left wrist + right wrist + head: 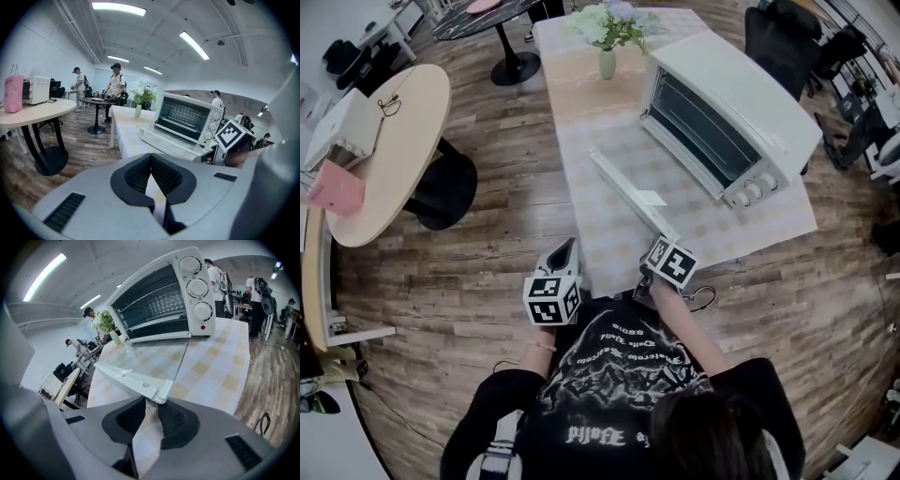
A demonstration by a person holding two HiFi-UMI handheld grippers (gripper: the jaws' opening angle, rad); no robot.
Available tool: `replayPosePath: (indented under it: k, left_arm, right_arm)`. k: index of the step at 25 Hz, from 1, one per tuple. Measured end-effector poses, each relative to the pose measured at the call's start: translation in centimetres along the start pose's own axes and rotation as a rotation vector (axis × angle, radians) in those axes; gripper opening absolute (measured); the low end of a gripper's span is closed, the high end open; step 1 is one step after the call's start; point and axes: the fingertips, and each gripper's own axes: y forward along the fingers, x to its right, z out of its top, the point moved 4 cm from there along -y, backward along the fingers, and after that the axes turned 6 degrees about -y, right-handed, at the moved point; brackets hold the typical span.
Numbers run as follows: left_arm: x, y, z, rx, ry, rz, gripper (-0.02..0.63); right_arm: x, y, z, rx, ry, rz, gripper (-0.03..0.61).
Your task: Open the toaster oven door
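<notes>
Right gripper [149, 402], jaws part-way spread, tips at the end of the door handle, nothing pinched; left gripper [151, 157], jaws pressed together, empty.
White box-shaped metal toaster oven [741, 98] on the right of the long table with beige checked cloth [581, 122]. Its glass-paned door [623, 187] is swung fully down, with the white bar handle [133, 379] nearest the person. A pale green vase of flowers [607, 58] stands at the far end, and a round wooden side table [403, 141] is well apart to the left.

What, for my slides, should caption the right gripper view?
Right hand-held gripper at the handle of the fully lowered door of the toaster oven.
</notes>
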Motion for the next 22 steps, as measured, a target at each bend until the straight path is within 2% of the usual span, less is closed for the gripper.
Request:
replayPosePath:
  k: [7,10,12,17,22]
  left_arm:
    - [0.4,0.1,-0.3,-0.012,0.003,-0.012,0.019]
    - [0.6,0.2,-0.5,-0.016,0.007,-0.022,0.018]
    - [0.9,0.4,-0.5,-0.02,0.011,-0.032,0.02]
    - [2.1,0.7,-0.3,-0.018,0.063,-0.056,0.02]
    - [4.1,1.2,0.2,-0.007,0.156,-0.104,0.02]
  right_arm:
    - [0.2,0.4,-0.6,-0.057,-0.001,0.023,0.087]
    - [0.3,-0.1,-1.0,-0.075,0.033,0.056,0.086]
    - [0.1,-0.7,-1.0,-0.074,0.031,0.09,0.114]
    - [-1.2,-2.7,-0.5,-0.069,-0.061,0.194,0.141]
    - [-1.2,-5.7,1.2,0.036,-0.154,0.253,0.153]
